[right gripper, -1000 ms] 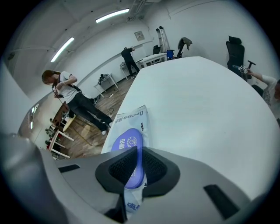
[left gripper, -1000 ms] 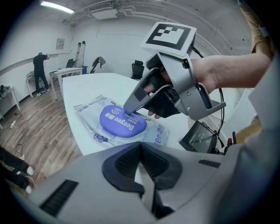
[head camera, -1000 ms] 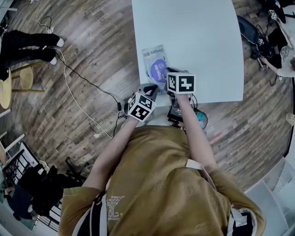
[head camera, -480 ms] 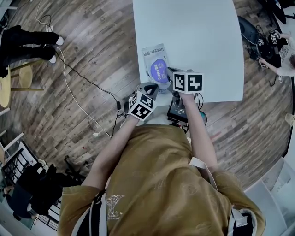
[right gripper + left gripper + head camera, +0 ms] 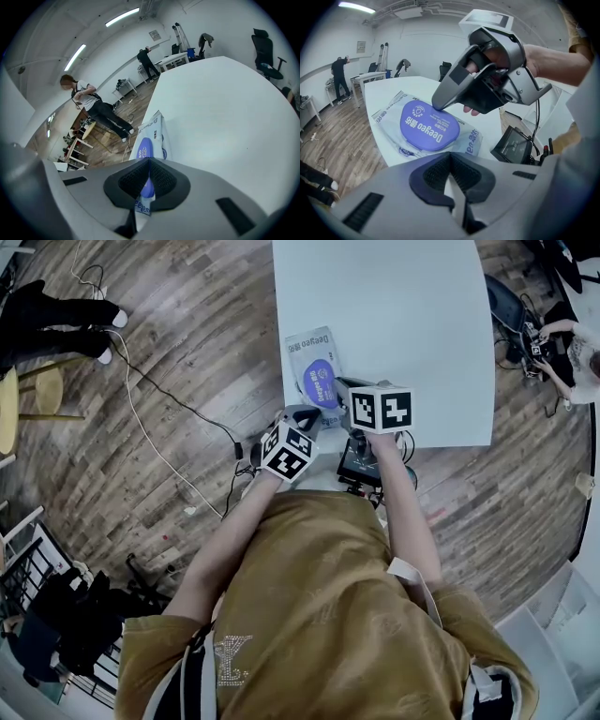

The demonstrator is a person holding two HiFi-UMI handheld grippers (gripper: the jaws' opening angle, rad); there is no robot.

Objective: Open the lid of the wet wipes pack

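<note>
At table (image 5: pixel 403 315) edge, closed right hand-held gripper (image 5: pixel 437 106) touches lid (image 5: pixel 423 125); closed left hand-held gripper (image 5: pixel 450 160) hovers nearby.

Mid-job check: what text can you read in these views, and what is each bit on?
"Deeyeo 德佑": white print on the oval purple plastic lid.
"Deeyeo 德佑": dark print on the pale grey film wet wipes pack, along its far edge.
Small print by the lid's round logo and the rest of the pack's print: too small or cut off to read.
</note>
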